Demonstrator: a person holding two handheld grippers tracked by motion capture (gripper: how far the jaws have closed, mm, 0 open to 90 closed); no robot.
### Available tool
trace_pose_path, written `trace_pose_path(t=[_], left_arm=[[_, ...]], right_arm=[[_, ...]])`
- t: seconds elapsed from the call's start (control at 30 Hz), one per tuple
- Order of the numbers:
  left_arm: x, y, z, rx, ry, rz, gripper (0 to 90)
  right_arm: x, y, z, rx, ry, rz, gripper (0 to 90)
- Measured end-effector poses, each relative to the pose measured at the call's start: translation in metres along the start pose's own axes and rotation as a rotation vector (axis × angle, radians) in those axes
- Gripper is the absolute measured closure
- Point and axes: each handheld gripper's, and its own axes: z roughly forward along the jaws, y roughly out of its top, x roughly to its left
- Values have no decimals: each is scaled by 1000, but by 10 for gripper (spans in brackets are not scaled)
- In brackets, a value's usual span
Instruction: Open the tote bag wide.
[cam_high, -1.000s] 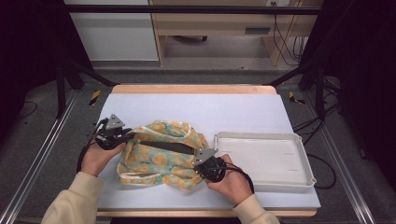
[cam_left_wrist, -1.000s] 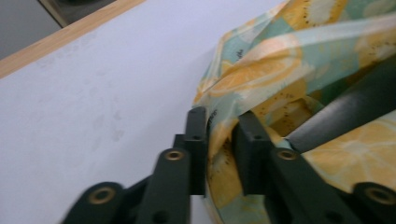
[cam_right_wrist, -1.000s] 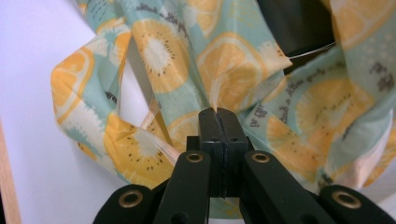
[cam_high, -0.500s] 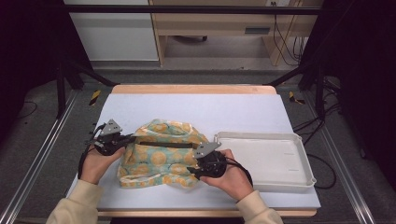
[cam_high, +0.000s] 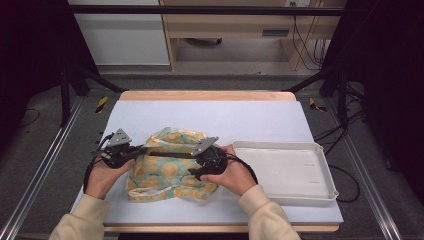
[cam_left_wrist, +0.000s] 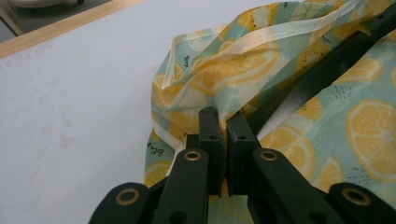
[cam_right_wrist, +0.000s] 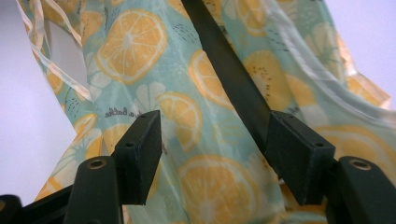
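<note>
A mint cloth bag printed with orange slices lies crumpled on the white table top, and a black strap stretches across it. My left gripper is at the bag's left edge. In the left gripper view it is shut on the bag's cloth where the strap ends. My right gripper rests over the bag's right part. Its jaws have just been opening and the gripper is open above the cloth. The strap runs down toward the right-hand jaw, and no pad presses on it.
A shallow white tray sits empty to the right of the bag, close to my right hand. Bare white table top extends beyond the bag to a wooden edge. Metal frame rails run along both sides.
My right gripper has moved left and away from me across the bag, and its jaws have parted. The bag has bunched inward. My left gripper has stayed put.
</note>
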Motion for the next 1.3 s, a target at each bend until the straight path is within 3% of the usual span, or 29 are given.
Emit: trace_pose_path(t=[0.27, 0.4, 0.53, 0.63, 0.9, 1.3], left_arm=[[-2, 3, -2, -5, -2, 2, 873], [-2, 3, -2, -5, -2, 1, 873], [-2, 5, -4, -8, -2, -3, 874], [-1, 6, -5, -10, -3, -9, 876], [6, 15, -6, -8, 12, -14, 880], [23, 41, -1, 52, 61, 11, 883]], right_arm=[[1, 2, 4, -4, -7, -21, 477], [6, 2, 2, -4, -21, -60, 636], [8, 1, 0, -21, -25, -69, 816], [8, 1, -3, -32, -12, -78, 892], [20, -3, -16, -63, -6, -95, 900], [47, -31, -28, -67, 48, -113, 900]])
